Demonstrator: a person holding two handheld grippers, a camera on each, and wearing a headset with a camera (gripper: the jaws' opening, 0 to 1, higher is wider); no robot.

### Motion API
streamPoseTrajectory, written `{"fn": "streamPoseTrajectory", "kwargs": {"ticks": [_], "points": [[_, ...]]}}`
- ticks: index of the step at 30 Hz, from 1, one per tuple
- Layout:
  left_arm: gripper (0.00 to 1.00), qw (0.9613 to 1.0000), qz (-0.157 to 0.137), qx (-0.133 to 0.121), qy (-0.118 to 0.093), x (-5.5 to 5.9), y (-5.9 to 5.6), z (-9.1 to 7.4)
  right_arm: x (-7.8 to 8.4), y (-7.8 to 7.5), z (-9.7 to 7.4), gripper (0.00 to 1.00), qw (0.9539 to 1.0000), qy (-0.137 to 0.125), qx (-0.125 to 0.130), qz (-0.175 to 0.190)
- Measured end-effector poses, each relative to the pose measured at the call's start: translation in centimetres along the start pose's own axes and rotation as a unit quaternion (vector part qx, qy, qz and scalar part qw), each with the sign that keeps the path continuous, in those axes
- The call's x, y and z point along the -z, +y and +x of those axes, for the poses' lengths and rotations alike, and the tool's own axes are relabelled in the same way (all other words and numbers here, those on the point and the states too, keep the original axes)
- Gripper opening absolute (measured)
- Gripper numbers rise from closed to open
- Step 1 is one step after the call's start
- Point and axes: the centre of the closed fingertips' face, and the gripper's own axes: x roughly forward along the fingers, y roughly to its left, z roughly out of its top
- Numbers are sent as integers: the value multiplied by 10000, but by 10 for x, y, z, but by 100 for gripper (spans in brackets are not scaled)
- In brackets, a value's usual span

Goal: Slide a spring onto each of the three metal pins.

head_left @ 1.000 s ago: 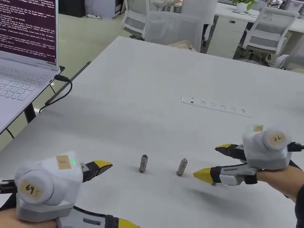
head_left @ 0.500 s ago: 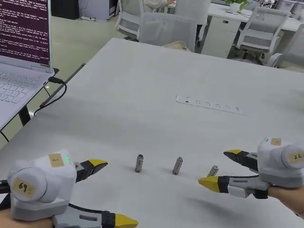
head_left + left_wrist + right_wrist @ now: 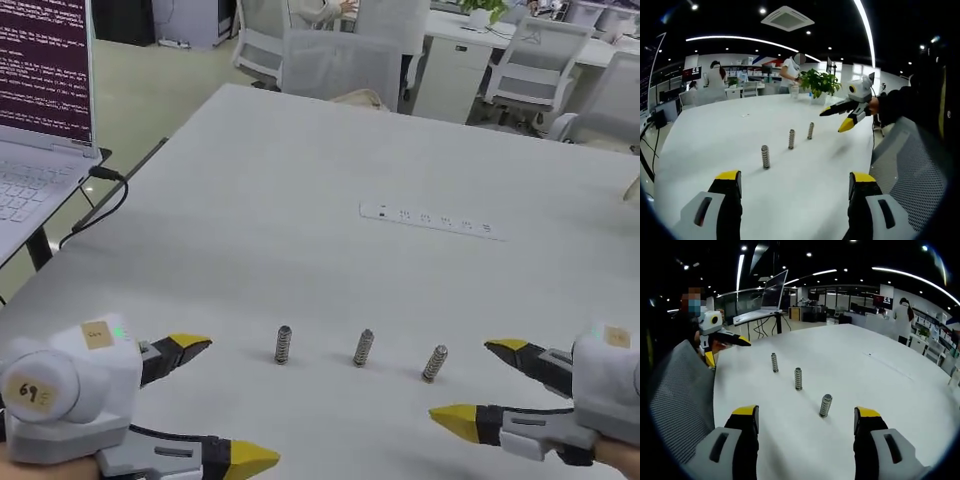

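Both hands hover low over the white table, and neither one is carrying anything. The left gripper sits at the near left with its yellow-tipped jaws spread wide and nothing between them. The right gripper is at the near right, also wide open and empty.

Between them three springs stand in a row, well apart from both tools: the left spring, the middle spring and the right spring. The first two look upright, while the right one leans a touch. No loose spring lies on the table that I can make out. The pins themselves I can't see, so presumably each is hidden inside its coil.

By my reading the threading is done, or very nearly, and this is the checking step. If anything is called for next, it's a gentle nudge on that leaning right spring to seat it fully. That means closing in softly from the right so its neighbour isn't knocked.

Farther back lie a power strip and an open laptop.
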Motion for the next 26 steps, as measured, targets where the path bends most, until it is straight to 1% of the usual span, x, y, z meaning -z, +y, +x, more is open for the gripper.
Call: {"fn": "streamPoseTrajectory", "kwargs": {"ticks": [7, 12, 19, 25, 26], "points": [[86, 10000, -51, -35, -41, 0, 1, -1, 12, 7, -10, 77, 9997, -86, 61, 203], [85, 9999, -97, -17, -35, 3, -2, -2, 23, 12, -16, 78, 9995, -32, 116, 309], [85, 9999, -158, -29, -22, 8, -2, -2, 26, 18, -21, 78, 9986, -168, 214, 451], [85, 9998, -205, -53, -51, 9, -1, -2, 33, 17, -22, 79, 9975, -219, 364, 561], [85, 9998, -202, -62, -55, 9, -1, -2, 35, 18, -23, 79, 9968, -241, 370, 674]]}}
